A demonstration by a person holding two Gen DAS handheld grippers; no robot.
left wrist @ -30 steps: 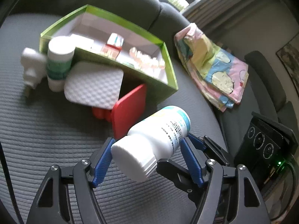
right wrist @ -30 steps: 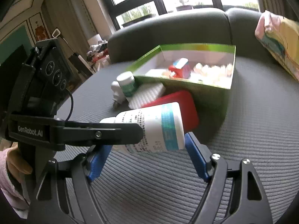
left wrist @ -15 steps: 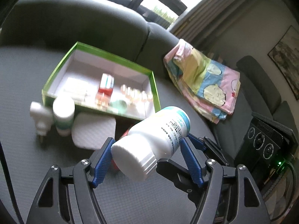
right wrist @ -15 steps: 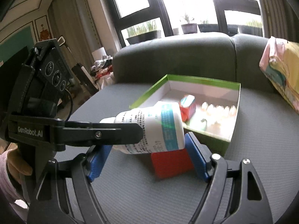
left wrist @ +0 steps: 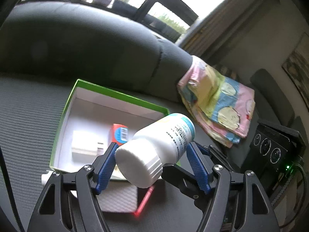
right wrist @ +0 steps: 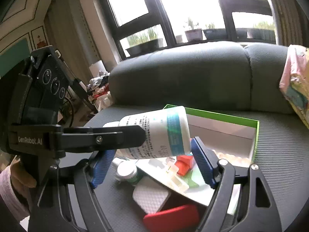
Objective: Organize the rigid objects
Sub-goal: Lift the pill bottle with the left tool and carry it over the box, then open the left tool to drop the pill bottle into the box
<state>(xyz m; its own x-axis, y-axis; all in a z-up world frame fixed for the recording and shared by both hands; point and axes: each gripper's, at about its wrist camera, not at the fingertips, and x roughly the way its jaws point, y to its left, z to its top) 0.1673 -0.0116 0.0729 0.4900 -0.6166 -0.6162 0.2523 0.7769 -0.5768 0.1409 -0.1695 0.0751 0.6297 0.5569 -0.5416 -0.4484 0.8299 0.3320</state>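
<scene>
Grey ribbed fabric covers the sofa seat [left wrist: 29,116] that carries everything, with a plump dark-grey backrest [right wrist: 193,73] rising behind it. Beyond the backrest stand tall black-framed windows [right wrist: 193,9] with potted plants on the sill, very bright outside. A pastel patterned cloth [left wrist: 218,104] in pink, yellow and blue lies folded against the sofa's right end.

On the seat sits an open green cardboard box with a white inside [left wrist: 119,96]. It holds a white rectangular block [left wrist: 85,145], a small red carton with a barcode label [left wrist: 119,134] and some small pale items too blurred to name. Just outside the box's near wall lie a white quilted pad [right wrist: 150,197], a flat red plastic case [right wrist: 171,220] and a small green-labelled jar with a silver top [right wrist: 127,172].

The left gripper [left wrist: 152,166] is clenched on a white plastic pill bottle with a teal band and printed label [left wrist: 164,141], held tilted in the air over the near edge of the box, its ribbed white cap toward the left wrist camera. The right gripper [right wrist: 148,164] has its blue pads set wide on either side of the bottle's base; I cannot tell whether they touch it.
</scene>
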